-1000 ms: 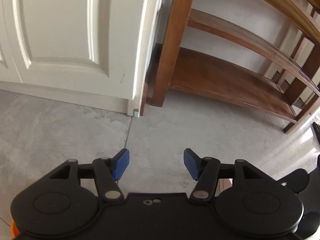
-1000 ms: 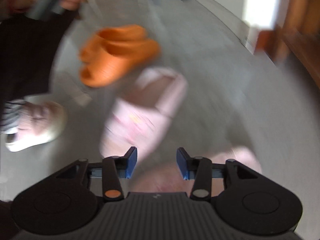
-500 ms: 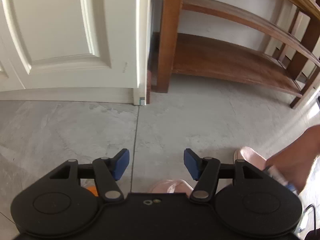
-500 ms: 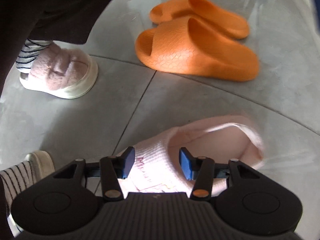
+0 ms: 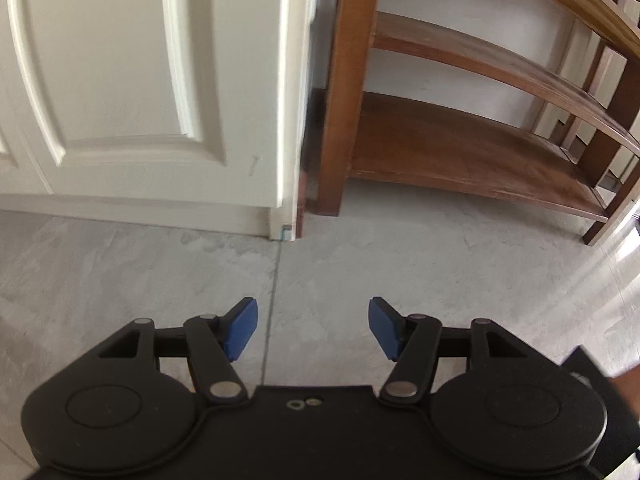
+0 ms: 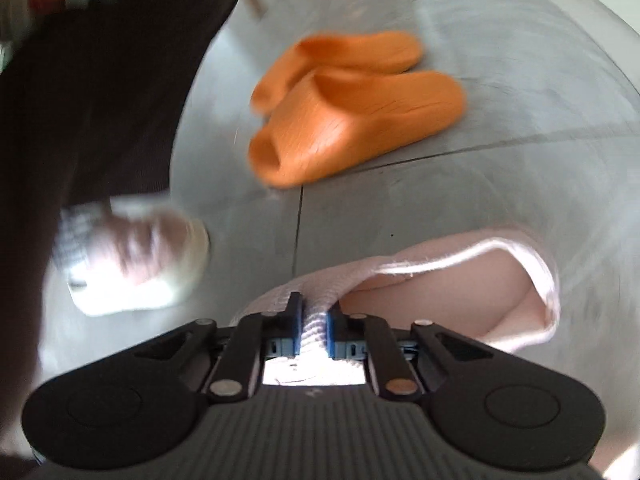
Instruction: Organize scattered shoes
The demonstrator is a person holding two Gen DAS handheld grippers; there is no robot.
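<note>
The right gripper point(image 6: 313, 330) is closing its 2 blue pads point(image 6: 295, 330) on the knitted upper band of a pale pink slipper point(image 6: 460, 280), and the fabric is bunched up between them, pinched at the band's near edge. The rest of that slipper spreads away to the right of the tongs, its open mouth and pink insole facing the camera, over the grey tiled floor point(image 6: 500, 168). Beyond it, well apart, 2 orange slides point(image 6: 352, 120) lie side by side and touching, toes toward the left. To the left of the tongs stands a person's foot in a fluffy pink slipper with a white sole point(image 6: 140, 264), blurred, under a dark trouser leg point(image 6: 100, 80). The left gripper point(image 5: 313, 328) hangs over bare floor with its jaws held wide and nothing between them; no shoe shows in its view. Ahead of it is a white panelled door point(image 5: 140, 80), and just to the right of that a brown wooden shoe rack point(image 5: 460, 140), whose low shelves carry nothing that can be seen.
</note>
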